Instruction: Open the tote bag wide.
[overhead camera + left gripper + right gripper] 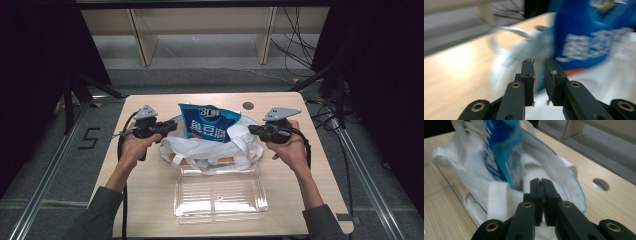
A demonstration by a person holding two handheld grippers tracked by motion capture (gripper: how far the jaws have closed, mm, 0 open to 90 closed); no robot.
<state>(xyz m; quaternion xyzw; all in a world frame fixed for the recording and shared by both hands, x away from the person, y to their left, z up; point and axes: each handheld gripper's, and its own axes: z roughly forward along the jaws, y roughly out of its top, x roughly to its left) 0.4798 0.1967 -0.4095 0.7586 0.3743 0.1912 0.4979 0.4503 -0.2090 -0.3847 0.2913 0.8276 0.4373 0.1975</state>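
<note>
Black jaws of the left claw (539,62) stand a little apart, holding nothing. Just past their tips, a bit to their right, stands the tall blue plastic snack packet (589,32), upright inside the soft white cloth bag (210,147). The right claw (540,180) sits on the packet's other side, squeezed almost closed, nothing between its tips. Both claws are about equally near.

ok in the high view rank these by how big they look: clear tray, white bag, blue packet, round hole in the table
1. clear tray
2. white bag, close to the tray, so this order is unsure
3. blue packet
4. round hole, plainly smallest
</note>
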